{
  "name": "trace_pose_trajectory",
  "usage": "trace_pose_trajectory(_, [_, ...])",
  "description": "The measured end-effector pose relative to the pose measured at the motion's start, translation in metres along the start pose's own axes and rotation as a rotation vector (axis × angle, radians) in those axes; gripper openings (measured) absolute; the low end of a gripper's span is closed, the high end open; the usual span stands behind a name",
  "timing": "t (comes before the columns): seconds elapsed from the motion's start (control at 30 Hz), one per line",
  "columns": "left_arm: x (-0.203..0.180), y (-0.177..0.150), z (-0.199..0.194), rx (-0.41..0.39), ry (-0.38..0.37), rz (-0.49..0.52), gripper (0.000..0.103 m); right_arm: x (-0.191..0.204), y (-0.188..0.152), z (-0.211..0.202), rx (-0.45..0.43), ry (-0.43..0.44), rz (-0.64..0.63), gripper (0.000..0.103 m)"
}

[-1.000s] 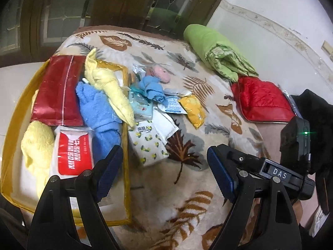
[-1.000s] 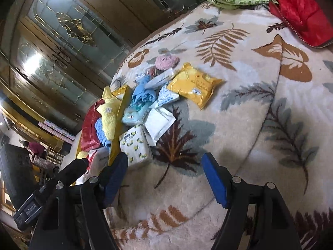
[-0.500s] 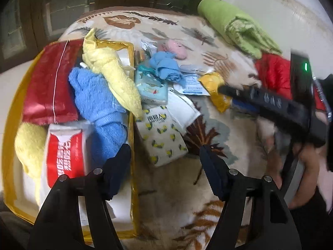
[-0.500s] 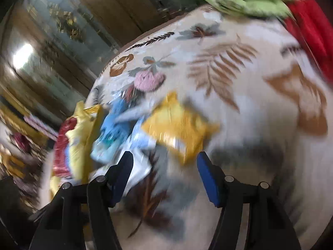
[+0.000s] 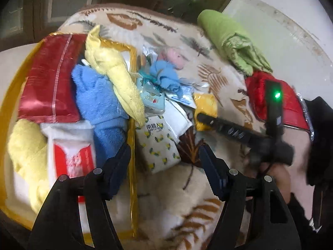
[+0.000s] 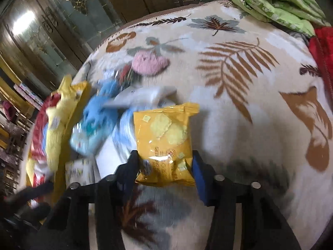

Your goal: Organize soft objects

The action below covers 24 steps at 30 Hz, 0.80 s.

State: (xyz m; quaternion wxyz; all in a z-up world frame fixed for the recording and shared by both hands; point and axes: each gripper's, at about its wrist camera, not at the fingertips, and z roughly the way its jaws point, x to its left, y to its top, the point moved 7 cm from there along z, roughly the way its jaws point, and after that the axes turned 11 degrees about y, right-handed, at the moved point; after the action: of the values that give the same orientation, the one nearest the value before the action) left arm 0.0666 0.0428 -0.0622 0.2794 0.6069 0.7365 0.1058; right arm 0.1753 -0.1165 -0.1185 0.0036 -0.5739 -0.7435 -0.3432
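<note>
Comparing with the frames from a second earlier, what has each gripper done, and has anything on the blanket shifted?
The right gripper has swung in over the pile, its jaws closing around the yellow snack packet, which now sits between the pads. The left gripper narrowed slightly and dipped closer to the lemon-print tissue pack, holding nothing. The towels and packets in the yellow-rimmed bag lie as before.

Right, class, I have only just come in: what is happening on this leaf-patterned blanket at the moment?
A person is sorting soft things with a pair of tongs in each hand. The right tongs have just been closing around a yellow snack packet lying on the blanket; the pads appear to touch its sides. The left tongs hang open above a lemon-print tissue pack, beside a yellow-rimmed bag already holding towels and packets.
</note>
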Motion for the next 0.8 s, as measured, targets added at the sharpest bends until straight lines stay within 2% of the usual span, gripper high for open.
trace_pose_trajectory(0.1, [-0.004, -0.019, -0.021, 0.034, -0.033, 0.009, 0.069, 0.006, -0.011, -0.009, -0.005, -0.012, 0.016, 0.042])
trace_pose_trajectory(0.23, [-0.013, -0.034, -0.034, 0.059, 0.007, 0.039, 0.069, 0.014, -0.027, -0.020, -0.013, 0.034, 0.057, 0.041])
trace_pose_trajectory(0.3, [-0.024, -0.029, -0.025, 0.020, 0.087, 0.100, 0.069, 0.019, -0.038, -0.027, -0.015, 0.073, 0.087, 0.042])
trace_pose_trajectory(0.33, [-0.027, -0.025, -0.011, 0.037, 0.116, 0.100, 0.069, 0.021, -0.044, -0.032, -0.018, 0.105, 0.119, 0.042])
trace_pose_trajectory(0.4, [-0.024, -0.018, 0.014, 0.110, 0.141, 0.061, 0.069, 0.023, -0.049, -0.042, -0.046, 0.097, 0.136, 0.042])
trace_pose_trajectory(0.43, [-0.023, -0.008, 0.029, 0.131, 0.178, 0.044, 0.069, 0.025, -0.051, -0.045, -0.054, 0.086, 0.133, 0.042])
trace_pose_trajectory(0.53, [-0.026, 0.006, 0.055, 0.120, 0.310, 0.109, 0.069, 0.024, -0.058, -0.055, -0.060, 0.089, 0.151, 0.042])
trace_pose_trajectory(0.63, [-0.034, 0.004, 0.063, 0.138, 0.426, 0.184, 0.069, 0.025, -0.063, -0.061, -0.058, 0.087, 0.149, 0.042])
trace_pose_trajectory(0.8, [-0.030, 0.004, 0.064, 0.126, 0.445, 0.170, 0.068, 0.025, -0.068, -0.068, -0.057, 0.093, 0.147, 0.042])
